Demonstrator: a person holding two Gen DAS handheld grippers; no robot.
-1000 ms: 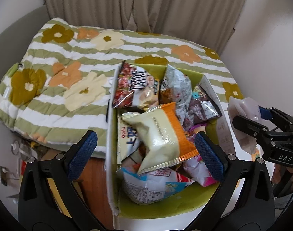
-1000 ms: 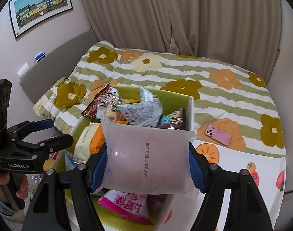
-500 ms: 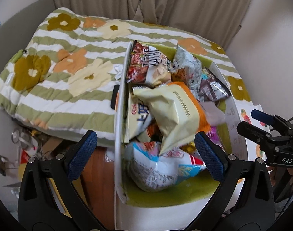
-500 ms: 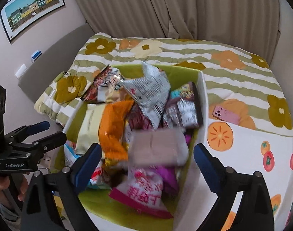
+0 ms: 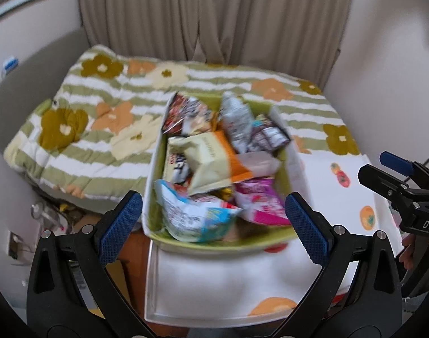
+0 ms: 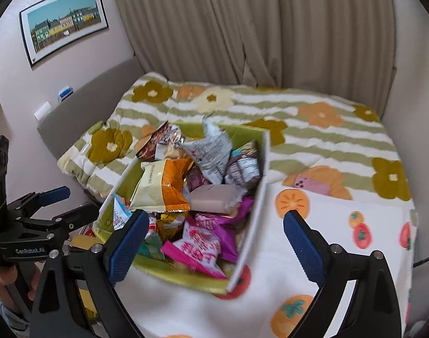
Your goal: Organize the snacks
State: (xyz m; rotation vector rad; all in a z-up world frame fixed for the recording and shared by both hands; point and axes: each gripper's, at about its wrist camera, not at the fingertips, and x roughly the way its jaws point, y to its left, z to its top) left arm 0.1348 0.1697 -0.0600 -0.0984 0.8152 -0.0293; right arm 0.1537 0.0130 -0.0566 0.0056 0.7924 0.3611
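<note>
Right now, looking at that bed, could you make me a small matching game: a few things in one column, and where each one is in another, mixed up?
Things:
1. pale pink packet
2. pink phone
3. framed picture
4. bright pink bag

Places:
A. on the wall
B. near end of the box
C. on the bedspread beside the box
D. on top of the snack pile, mid-box

Pairs: 1-D, 2-C, 3-A, 4-B

Both wrist cameras look down onto one snack box (image 5: 158, 152).
</note>
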